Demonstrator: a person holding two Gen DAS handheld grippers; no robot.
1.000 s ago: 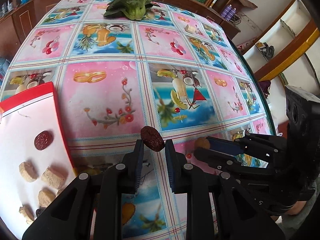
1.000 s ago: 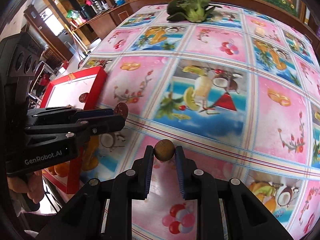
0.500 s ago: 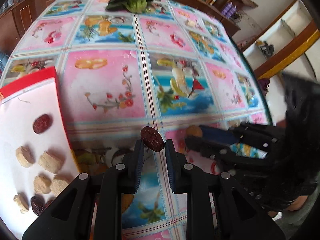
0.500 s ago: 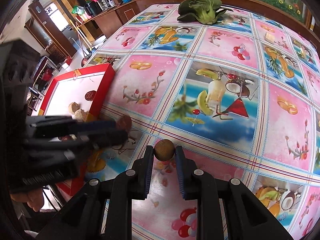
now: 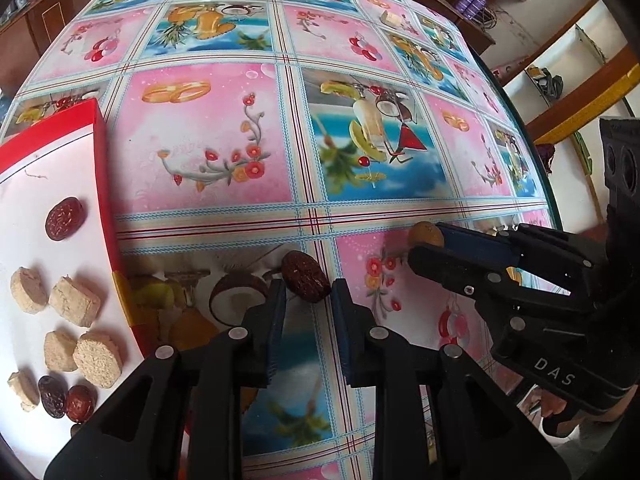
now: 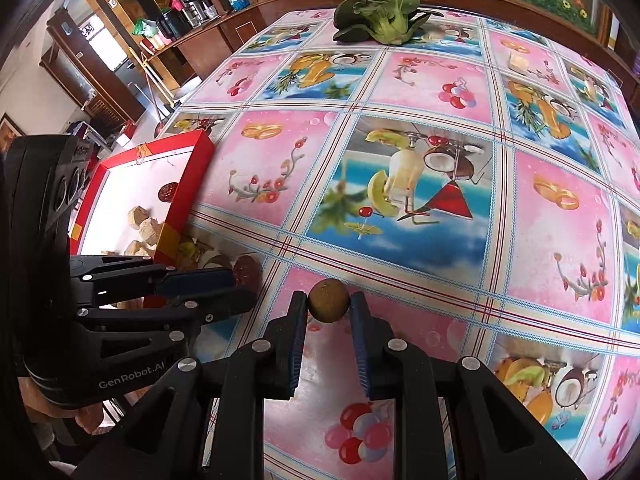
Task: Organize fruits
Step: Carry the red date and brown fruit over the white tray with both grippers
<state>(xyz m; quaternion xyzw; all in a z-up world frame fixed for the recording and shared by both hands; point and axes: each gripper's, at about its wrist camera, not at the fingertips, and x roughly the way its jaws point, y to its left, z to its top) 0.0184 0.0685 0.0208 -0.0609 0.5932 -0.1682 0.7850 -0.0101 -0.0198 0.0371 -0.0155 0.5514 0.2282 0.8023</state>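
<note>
The red box point(image 5: 105, 184) has drawn nearer beside the held date point(image 5: 305, 282).

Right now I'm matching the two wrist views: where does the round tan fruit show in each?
Left wrist: the tan fruit sits right of centre, at the right gripper's tip.
Right wrist: it is low centre, between that gripper's jaws.
Shared landmark: the red box, at the left in both.

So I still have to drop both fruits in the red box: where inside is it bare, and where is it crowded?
The red box is bare across its far part, beyond the lone red date. A bare strip also runs between that date and the biscuit pieces. The near end is crowded with biscuits and two more dates.
</note>
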